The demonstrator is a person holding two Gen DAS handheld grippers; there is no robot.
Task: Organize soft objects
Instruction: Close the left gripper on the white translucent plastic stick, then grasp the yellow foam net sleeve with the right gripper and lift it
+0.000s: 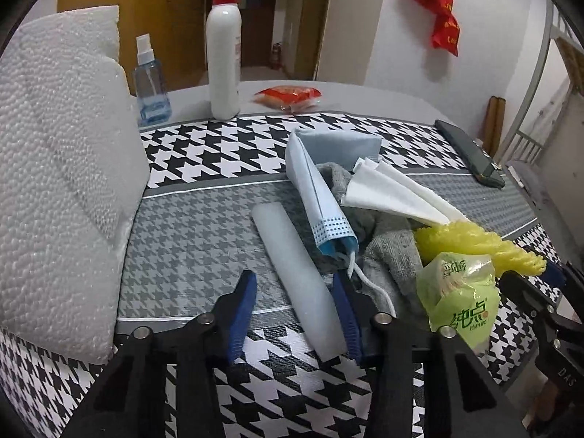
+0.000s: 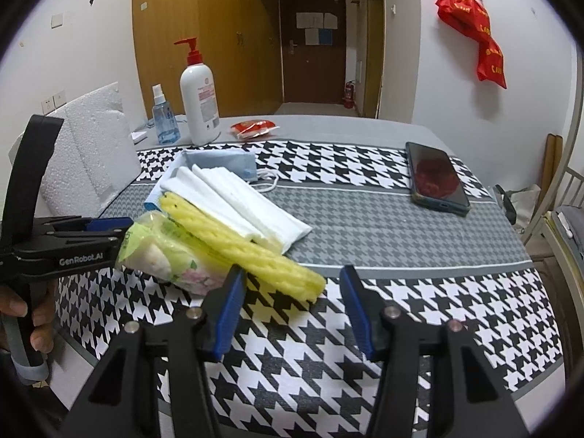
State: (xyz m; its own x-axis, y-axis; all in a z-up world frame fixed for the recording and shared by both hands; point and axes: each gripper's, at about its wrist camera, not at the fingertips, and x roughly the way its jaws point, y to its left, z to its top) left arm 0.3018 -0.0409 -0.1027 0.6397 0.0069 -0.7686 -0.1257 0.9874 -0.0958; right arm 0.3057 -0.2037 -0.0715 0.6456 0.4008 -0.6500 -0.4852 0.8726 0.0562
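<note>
On the houndstooth tabletop (image 1: 204, 226), a pale foam strip (image 1: 292, 270) lies between the blue pads of the left hand-held gripper (image 1: 295, 314), touching the right-side pad, the other apart. The right hand-held gripper (image 2: 292, 314) hovers half-open and empty, the yellow foam net (image 2: 241, 248) just beside its left pad.

Matt woven tablecloth (image 1: 204, 219); pebbly styrofoam blk (image 1: 62, 168); glossy phone (image 2: 436, 177).
</note>
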